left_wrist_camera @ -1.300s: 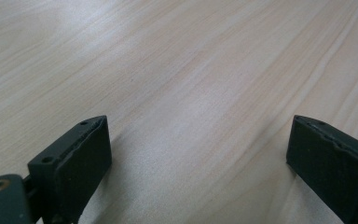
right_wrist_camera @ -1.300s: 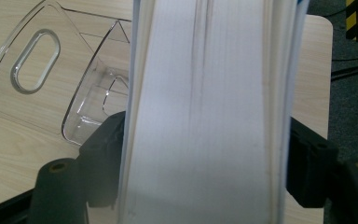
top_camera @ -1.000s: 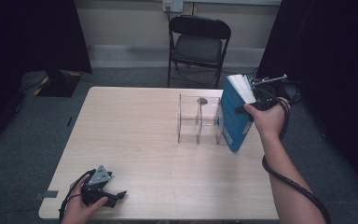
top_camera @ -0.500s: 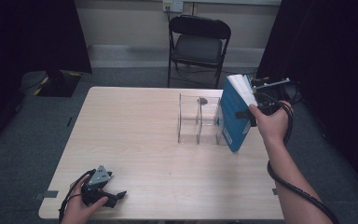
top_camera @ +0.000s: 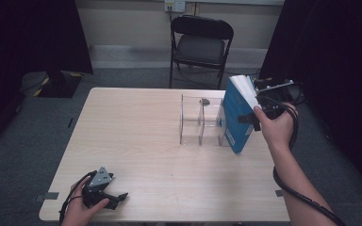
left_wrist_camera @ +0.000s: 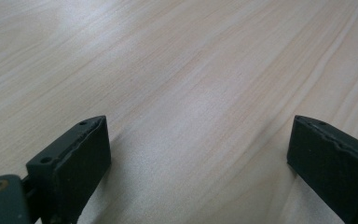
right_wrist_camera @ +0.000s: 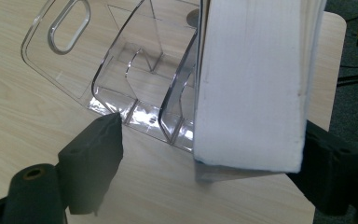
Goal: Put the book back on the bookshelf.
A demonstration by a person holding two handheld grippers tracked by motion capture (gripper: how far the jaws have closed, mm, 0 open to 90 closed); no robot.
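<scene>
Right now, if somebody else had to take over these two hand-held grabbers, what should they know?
Left gripper: open, holds nothing, low over the wooden table near its front left corner.
Right gripper: open, its jaws either side of the blue book; one jaw stands clear of the cover.
Book: tilted, just right of the clear acrylic rack.
Done: book brought up to the rack.
Left: probably slotting it into a compartment; all look vacant.

A black folding chair (top_camera: 201, 44) stands on grey carpet (top_camera: 122, 77) behind the wooden table (top_camera: 136, 141), flanked by dark curtains (top_camera: 28, 33).
</scene>
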